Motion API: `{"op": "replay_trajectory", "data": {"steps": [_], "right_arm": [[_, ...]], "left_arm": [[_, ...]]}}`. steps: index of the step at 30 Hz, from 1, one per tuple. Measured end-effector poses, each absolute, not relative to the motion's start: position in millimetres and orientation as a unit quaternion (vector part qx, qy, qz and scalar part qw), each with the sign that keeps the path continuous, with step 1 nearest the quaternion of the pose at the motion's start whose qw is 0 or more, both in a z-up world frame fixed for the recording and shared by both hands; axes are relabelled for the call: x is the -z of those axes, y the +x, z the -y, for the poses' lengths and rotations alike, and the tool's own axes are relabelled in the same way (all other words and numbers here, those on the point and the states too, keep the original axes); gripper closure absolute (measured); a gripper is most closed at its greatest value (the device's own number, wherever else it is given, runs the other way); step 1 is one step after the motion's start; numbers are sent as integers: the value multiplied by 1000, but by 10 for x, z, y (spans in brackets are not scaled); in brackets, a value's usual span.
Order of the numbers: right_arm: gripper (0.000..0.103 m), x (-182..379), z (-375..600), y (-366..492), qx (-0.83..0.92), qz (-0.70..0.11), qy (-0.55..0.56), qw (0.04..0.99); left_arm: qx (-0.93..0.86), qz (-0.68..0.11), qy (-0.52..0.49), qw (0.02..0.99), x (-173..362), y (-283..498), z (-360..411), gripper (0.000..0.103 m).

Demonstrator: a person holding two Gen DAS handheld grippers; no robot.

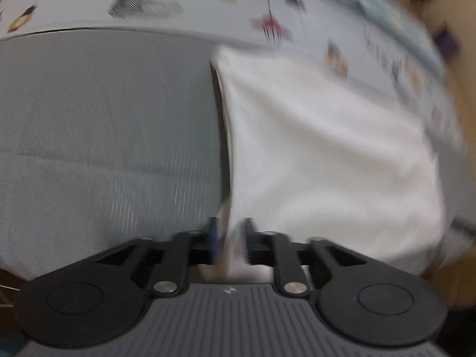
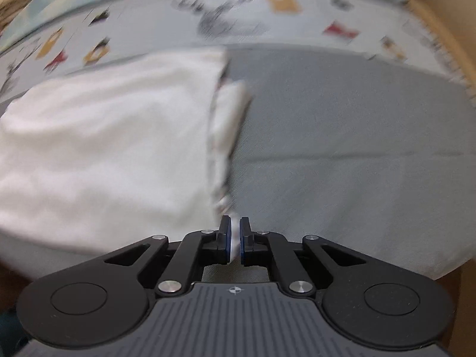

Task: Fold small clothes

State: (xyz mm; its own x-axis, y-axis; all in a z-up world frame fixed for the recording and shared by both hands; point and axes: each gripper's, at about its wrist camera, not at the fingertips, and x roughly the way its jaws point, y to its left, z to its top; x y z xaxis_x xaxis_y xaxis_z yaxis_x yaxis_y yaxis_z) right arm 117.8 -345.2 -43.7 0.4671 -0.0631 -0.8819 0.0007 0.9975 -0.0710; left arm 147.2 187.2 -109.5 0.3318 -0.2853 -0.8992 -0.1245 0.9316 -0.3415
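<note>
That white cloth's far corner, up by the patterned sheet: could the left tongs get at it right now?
Probably not yet. The left tongs have the near edge of the white cloth garment between their fingers, so they'd need to release first. Otherwise the way looks free: nothing lies on the grey fabric surface in between.

One white fabric garment [image 2: 104, 139] lies on one plain grey cloth sheet [image 2: 342, 148], beyond which runs one pale patterned bedcover printed with small pictures [image 2: 208, 12], while two black two-finger grippers, left [image 1: 230, 238] and right [image 2: 235, 238], reach toward that sheet.
</note>
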Motion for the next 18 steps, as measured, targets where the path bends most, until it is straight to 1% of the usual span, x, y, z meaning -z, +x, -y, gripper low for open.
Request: {"op": "replay_trajectory", "data": {"steps": [1,2,6,9,11,12,14,15,18], "right_arm": [[94,400,3495,1187,28,-505,-23,862],[91,362,3536,1189,35,-496,-10,868],[90,197,3667,1168,61,-449,22,891],[90,-14,3718,1093,67,-393,47,916],[89,-208,3773,1035,52,-354,73,931],[88,-285,3792,1020,45,-344,77,935],[79,-438,3818,951,40,-325,74,942],[77,-486,3819,899,37,-315,71,946],[77,-460,3822,727,45,-299,77,950]], "left_arm": [[48,-564,-201,800,1083,1493,-1934,66],[46,-555,-219,801,1086,1519,-1981,66],[56,-540,-269,796,1220,1641,-1998,64],[57,-546,-272,790,1336,1777,-1934,63],[58,-552,-275,785,1423,1853,-1918,59],[55,-556,-275,782,1464,1862,-1919,58],[48,-568,-277,773,1567,1918,-1917,57],[46,-576,-277,768,1630,1966,-1910,57],[65,-577,-253,774,1689,2074,-1809,57]]}}
